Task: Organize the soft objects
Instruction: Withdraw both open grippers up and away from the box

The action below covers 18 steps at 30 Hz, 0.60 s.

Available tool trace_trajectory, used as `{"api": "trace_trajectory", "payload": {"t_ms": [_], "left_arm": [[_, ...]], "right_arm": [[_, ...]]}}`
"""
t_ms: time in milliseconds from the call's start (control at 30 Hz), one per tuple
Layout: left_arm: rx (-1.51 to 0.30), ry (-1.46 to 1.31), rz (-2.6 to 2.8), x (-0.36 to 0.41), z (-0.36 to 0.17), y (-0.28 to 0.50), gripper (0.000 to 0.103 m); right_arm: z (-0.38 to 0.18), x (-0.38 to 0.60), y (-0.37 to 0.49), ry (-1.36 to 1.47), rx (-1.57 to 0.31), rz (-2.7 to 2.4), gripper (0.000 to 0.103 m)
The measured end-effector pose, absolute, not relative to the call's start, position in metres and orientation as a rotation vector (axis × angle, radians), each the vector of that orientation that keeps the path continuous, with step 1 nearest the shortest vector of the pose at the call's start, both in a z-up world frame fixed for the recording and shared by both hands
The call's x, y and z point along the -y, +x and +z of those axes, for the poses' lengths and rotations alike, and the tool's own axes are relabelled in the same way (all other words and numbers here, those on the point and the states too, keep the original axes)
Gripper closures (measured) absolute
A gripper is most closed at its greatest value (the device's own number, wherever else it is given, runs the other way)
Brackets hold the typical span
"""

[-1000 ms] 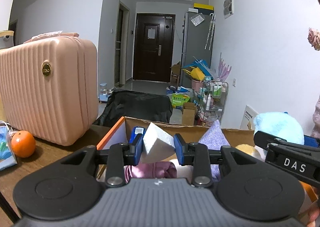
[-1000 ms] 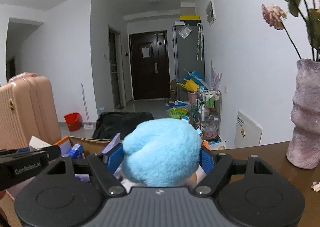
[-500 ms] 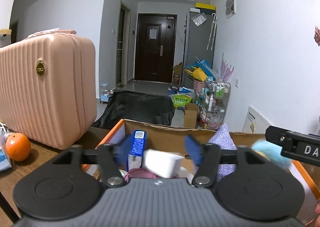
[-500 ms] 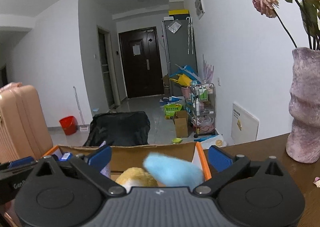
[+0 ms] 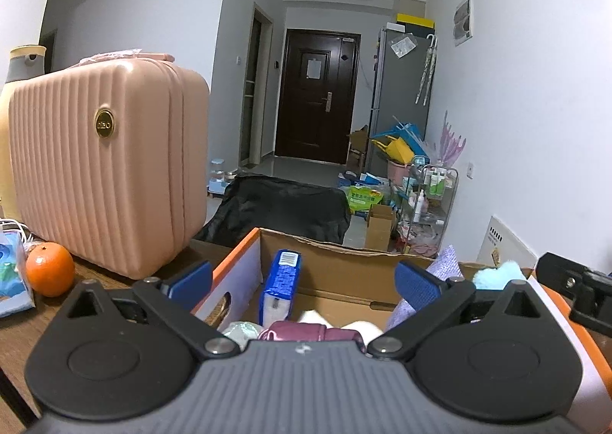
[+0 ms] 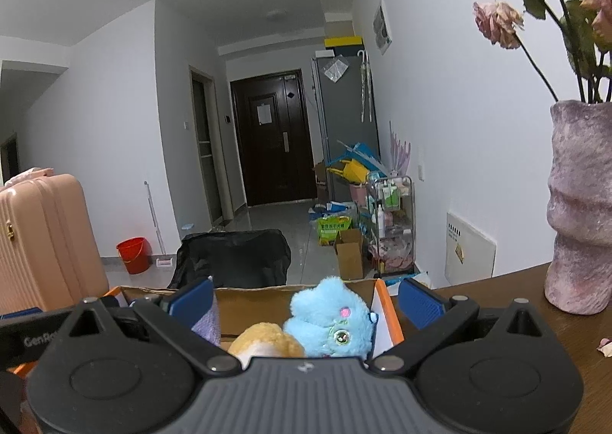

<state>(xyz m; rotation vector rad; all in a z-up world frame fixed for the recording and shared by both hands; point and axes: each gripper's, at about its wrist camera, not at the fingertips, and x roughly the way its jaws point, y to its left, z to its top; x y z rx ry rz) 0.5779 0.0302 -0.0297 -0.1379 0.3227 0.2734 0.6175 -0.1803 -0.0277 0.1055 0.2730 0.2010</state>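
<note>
both grippers: your left gripper (image 5: 302, 279) is opening and your right gripper (image 6: 304, 300) is spread wide; neither holds anything.
blue plush toy (image 6: 331, 321): lies in the cardboard box (image 6: 386, 311), at its right edge, below your right fingers.
box edge: the purple cloth (image 5: 445, 261) leans at the far edge.
nearer hand: your right.

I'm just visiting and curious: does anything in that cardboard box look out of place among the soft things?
Yes: a stiff blue carton stands upright in the cardboard box, beside plush toys and cloth.
</note>
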Motion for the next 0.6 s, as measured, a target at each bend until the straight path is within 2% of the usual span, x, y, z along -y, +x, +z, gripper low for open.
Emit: {"api": "trace_trajectory", "payload": {"t_ms": [333,600], "left_arm": [[-0.359,-0.126,0.247,-0.036,-0.032,0.56,0.0],[-0.357,-0.096,0.197,-0.035,-0.033,0.51,0.0]], "right_arm": [[-0.039,0.178,0.575,0.048,-0.264,0.205,0.0],[-0.041,0.18,0.517,0.012,-0.241,0.207,0.0]]}}
